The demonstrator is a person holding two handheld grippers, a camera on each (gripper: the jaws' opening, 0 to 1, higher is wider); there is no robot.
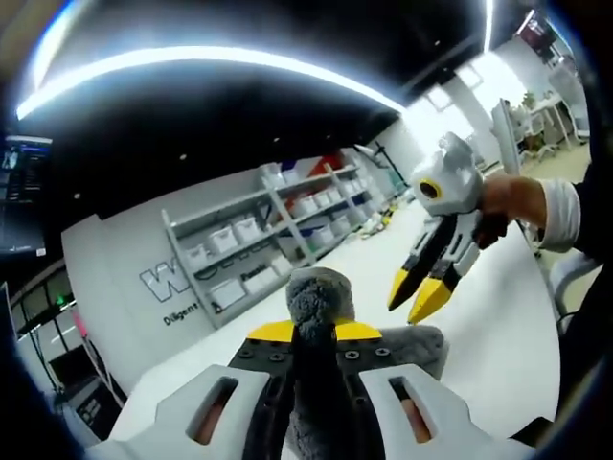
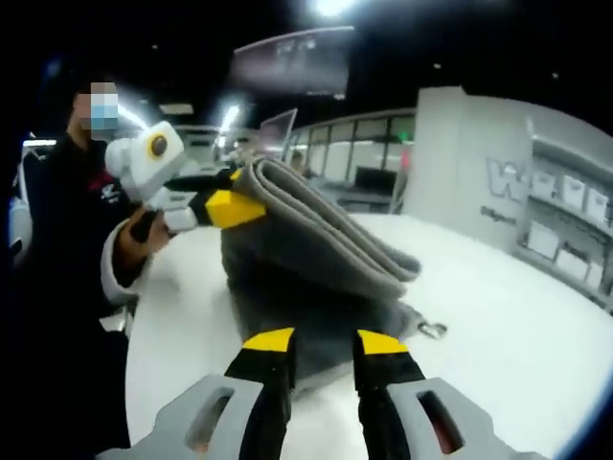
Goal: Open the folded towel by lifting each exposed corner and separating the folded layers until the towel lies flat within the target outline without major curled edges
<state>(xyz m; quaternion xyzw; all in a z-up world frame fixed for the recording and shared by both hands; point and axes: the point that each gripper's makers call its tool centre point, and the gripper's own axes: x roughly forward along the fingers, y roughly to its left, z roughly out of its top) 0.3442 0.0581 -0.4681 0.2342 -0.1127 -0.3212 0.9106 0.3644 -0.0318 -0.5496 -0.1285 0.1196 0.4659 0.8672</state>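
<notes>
Above the white table (image 2: 536, 316), grey folded towel (image 2: 316, 240) raised at one edge, its lower layers resting on the surface; left gripper (image 2: 230, 206) clenched on that lifted edge; right gripper (image 2: 321, 345) released, jaws parted just short of the towel; shelving (image 1: 278, 230) behind.

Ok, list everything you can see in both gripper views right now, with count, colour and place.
towel: one, grey, folded, one end lifted off the table
table: one, white, under the towel
shelving: one rack, pale, with white bins, by the far wall
metal ring: one, silver, on the table beside the towel
left gripper: one, white with yellow tips, clamped on the raised towel edge
right gripper: one, same colours, hanging above the table, holding nothing
hand: one, white cuff, holding the right gripper
</notes>
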